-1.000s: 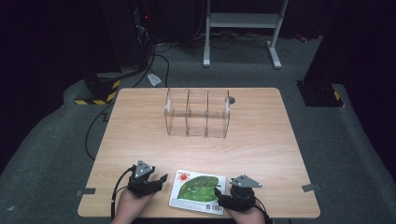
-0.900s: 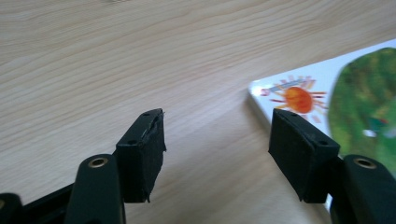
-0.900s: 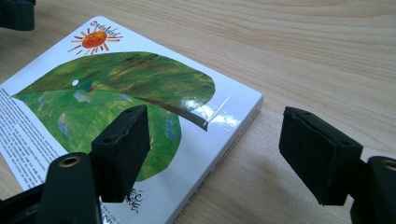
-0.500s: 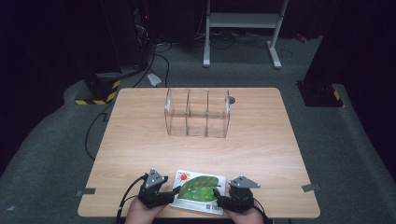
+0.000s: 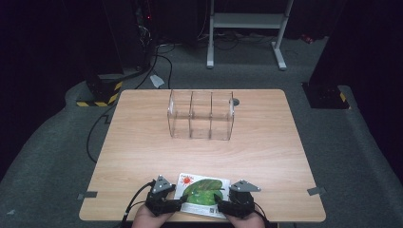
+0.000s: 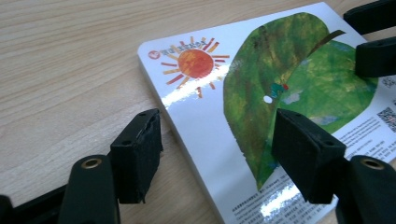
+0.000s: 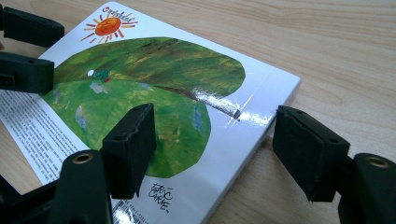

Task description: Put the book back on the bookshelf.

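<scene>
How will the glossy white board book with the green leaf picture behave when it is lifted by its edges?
The glossy white board book with the green leaf picture will probably stay stiff, because its edge looks thick. Its shiny cover, which reflects the light, may be slippery. It lies flat on the wooden table, so it should slide, not roll.

A light wooden worktop (image 5: 142,142) is carrying two things. A clear plastic organiser (image 5: 201,115) with three compartments is standing upright toward the far edge, near the middle. A picture book (image 5: 202,194) with a green leaf and an orange sun on its cover is lying flat at the near edge, well apart from the organiser. A small dark round spot (image 5: 236,100) is sitting just beside the organiser's far right corner.
</scene>
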The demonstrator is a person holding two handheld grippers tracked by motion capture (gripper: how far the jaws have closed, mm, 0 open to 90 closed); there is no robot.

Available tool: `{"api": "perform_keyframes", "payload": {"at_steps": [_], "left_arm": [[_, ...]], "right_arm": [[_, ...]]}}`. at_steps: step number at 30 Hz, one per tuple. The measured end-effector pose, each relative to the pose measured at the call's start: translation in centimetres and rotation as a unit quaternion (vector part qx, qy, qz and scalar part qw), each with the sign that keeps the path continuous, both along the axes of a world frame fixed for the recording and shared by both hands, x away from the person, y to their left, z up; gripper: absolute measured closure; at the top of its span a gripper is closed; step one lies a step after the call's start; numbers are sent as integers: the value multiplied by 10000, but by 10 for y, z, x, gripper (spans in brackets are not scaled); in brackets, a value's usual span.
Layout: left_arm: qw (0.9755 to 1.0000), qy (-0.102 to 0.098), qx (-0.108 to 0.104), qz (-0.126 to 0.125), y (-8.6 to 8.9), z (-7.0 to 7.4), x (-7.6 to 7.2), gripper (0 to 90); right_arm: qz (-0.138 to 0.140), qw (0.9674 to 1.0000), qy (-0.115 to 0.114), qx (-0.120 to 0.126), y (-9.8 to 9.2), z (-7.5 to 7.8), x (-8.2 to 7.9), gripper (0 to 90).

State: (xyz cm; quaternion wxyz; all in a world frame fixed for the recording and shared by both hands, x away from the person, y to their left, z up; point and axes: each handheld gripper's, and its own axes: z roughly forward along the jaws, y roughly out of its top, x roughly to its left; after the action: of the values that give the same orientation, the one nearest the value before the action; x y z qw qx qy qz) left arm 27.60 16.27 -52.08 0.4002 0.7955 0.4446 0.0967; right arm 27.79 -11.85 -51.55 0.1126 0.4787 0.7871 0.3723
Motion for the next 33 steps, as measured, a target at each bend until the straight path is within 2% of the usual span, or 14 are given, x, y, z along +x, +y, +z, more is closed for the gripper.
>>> {"api": "perform_keyframes", "payload": {"at_steps": [3,10,15,21,23,24,25,28,30,31,32,33], "left_arm": [[10000,-31,37,69,-3,0,-1,332],[9998,-50,21,197,-3,0,0,361],[9995,-73,-23,295,-5,-1,6,370],[9990,-138,-5,416,-8,-2,31,374],[9985,-161,-32,515,-7,-2,40,374],[9980,-179,-88,600,-7,-3,45,377],[9980,-179,-88,600,-7,-3,45,378],[9970,-189,-124,742,-7,-4,52,378],[9969,-219,-141,738,-7,-4,52,379],[9969,-183,-170,751,-6,-4,52,394],[9971,-158,-189,722,-4,-4,52,394],[9967,-82,-331,734,0,-4,51,402]], "right_arm": [[-11,10000,15,-8,1,0,0,300],[-85,9999,51,-56,3,1,4,310],[-209,9997,-33,-90,5,1,12,322],[-306,9992,-170,-205,9,2,38,334],[-338,9988,-234,-267,12,2,53,340],[-314,9988,-248,-296,14,2,65,344],[-314,9988,-248,-296,14,2,65,344],[-306,9985,-227,-403,20,5,83,347],[-285,9980,-264,-496,23,6,87,361],[-382,9982,-312,-349,19,8,85,337],[-382,9982,-312,-349,19,8,85,337],[-409,9981,-352,-284,17,8,81,330]]}}
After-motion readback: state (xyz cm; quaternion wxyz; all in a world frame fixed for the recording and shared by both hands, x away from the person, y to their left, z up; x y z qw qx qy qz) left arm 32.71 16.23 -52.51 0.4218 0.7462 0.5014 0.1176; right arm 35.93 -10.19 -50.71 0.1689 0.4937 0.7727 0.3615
